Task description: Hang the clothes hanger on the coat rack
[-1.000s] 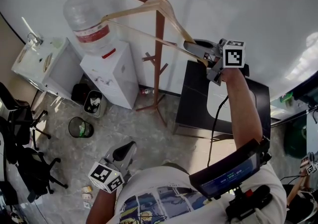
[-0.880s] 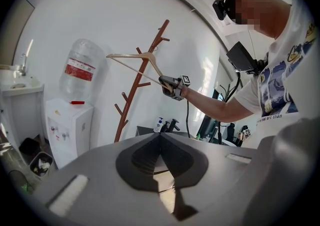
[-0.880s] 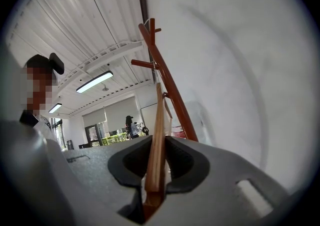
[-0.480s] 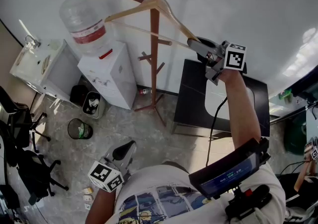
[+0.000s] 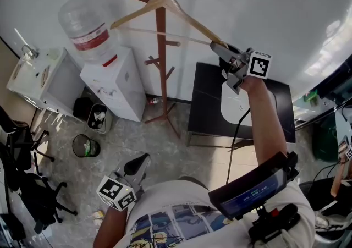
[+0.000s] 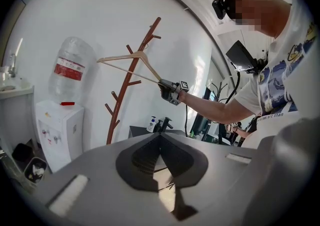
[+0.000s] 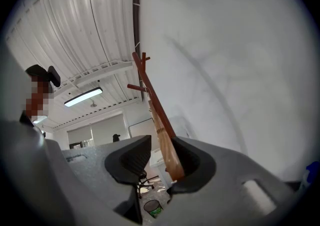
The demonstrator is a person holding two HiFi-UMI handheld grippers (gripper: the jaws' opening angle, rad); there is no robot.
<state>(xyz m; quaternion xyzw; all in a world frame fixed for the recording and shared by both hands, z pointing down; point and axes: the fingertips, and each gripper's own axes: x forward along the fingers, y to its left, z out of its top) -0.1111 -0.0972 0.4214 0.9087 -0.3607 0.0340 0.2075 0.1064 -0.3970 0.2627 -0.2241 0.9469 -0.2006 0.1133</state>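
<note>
Since a second ago, your right gripper (image 5: 220,49) has swung the clothes hanger (image 5: 165,7) across, so its neck now meets the coat rack (image 5: 160,65) near the top pegs. It looks hung, with only the release left. Your left gripper (image 5: 137,165) waits low.

From the left gripper view, your left jaws are clenched on nothing.

From the right gripper view, your jaws are opening. The hanger's arm leans on one pad, and the other pad stands clear.

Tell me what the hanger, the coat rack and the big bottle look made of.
Hanger: pale wood, probably unpainted; light tan and faintly streaked up close.
Coat rack: wood or a wood-look material, with a smooth reddish-brown finish; I cannot tell which.
Bottle: probably clear plastic; see-through walls with a red label.
</note>
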